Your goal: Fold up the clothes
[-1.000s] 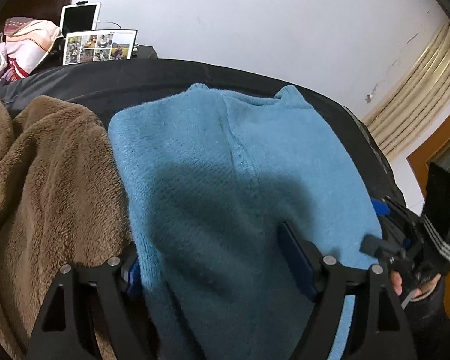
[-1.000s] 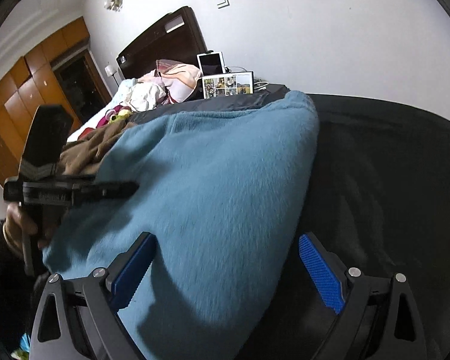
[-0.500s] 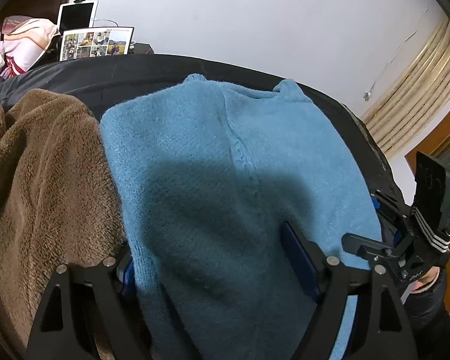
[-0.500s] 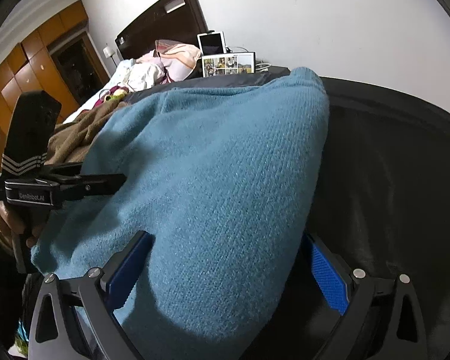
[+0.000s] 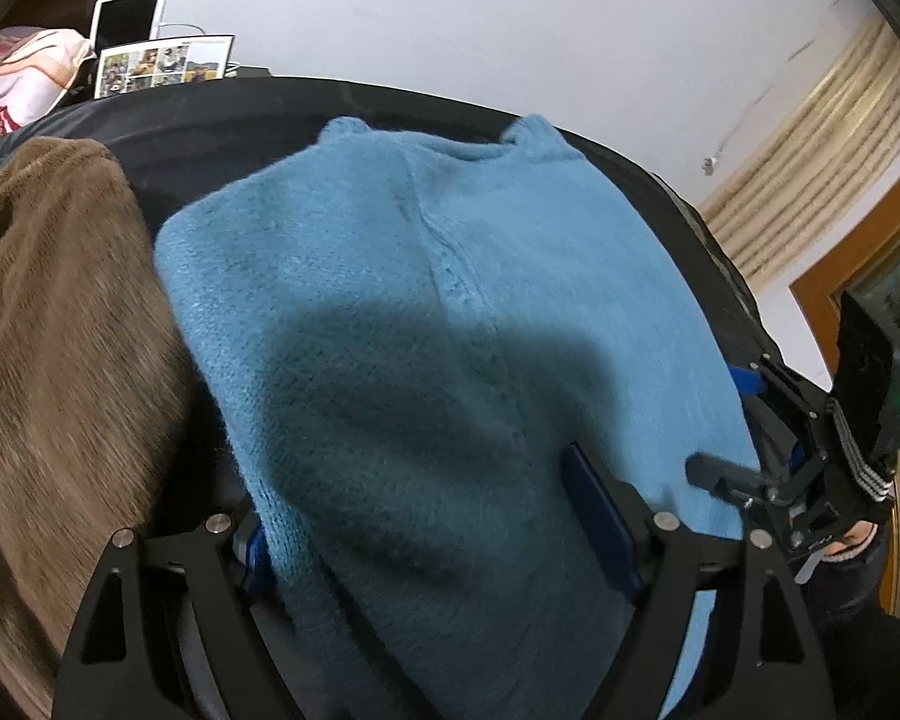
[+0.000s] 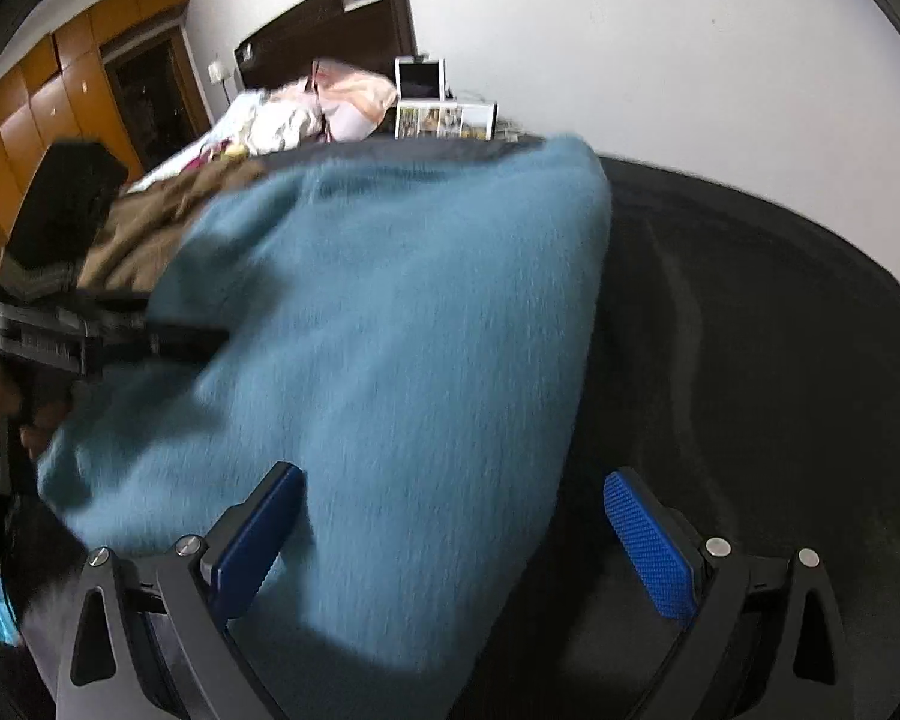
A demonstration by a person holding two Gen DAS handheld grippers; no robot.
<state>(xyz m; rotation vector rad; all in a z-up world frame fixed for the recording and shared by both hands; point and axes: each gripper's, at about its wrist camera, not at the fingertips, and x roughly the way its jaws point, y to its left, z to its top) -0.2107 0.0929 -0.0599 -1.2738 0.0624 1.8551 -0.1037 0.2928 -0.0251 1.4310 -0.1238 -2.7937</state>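
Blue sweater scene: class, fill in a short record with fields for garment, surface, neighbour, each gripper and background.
garment: blue sweater, lying spread on the surface, collar at the far end
surface: black cover
neighbour: brown fleece beside the sweater's left edge
left gripper: open, fingers straddling the sweater's near left part
right gripper: open, straddling the near right edge
background: photo frame, white wall

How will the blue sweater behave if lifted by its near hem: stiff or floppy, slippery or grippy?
Likely floppy: the blue sweater lies draped on the black surface. Its fuzzy knit should grip the ribbed pads. Probably light but bulky.
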